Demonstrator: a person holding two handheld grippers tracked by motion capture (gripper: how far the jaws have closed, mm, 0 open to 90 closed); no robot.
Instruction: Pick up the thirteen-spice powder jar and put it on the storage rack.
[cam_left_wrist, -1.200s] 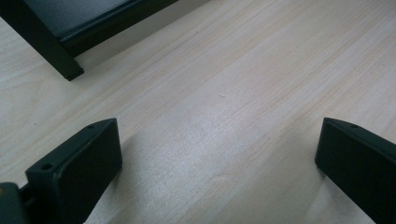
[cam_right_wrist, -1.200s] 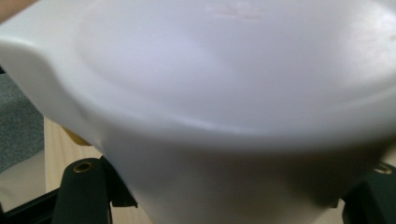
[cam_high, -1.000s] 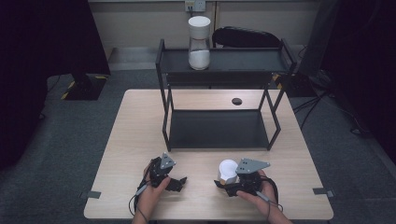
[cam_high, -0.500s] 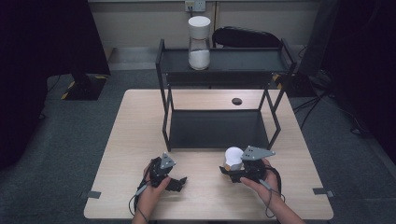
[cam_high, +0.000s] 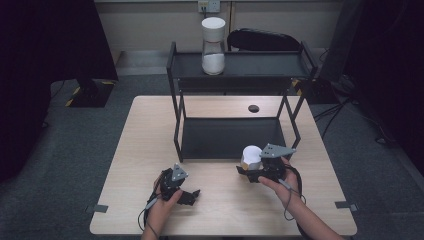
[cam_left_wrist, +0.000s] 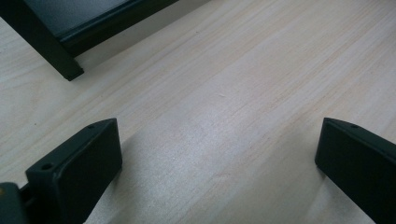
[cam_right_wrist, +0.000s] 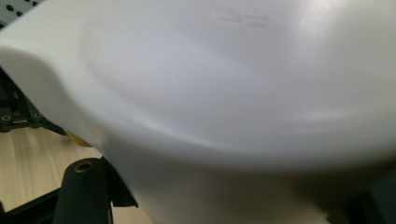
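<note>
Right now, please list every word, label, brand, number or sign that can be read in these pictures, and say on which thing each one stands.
No text can be read.
White container between the right gripper's jaws: a faint embossed mark near its upper edge, too blurred to read.
Jar on the black shelf: no label readable.
Wall socket: too small to tell.

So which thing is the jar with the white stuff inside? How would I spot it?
Find the black metal shelf standing at the far side of the wooden table. On its top level stands a tall clear jar. It has a white lid and white powder in its lower part, unlike the white cup down in the right gripper.
</note>
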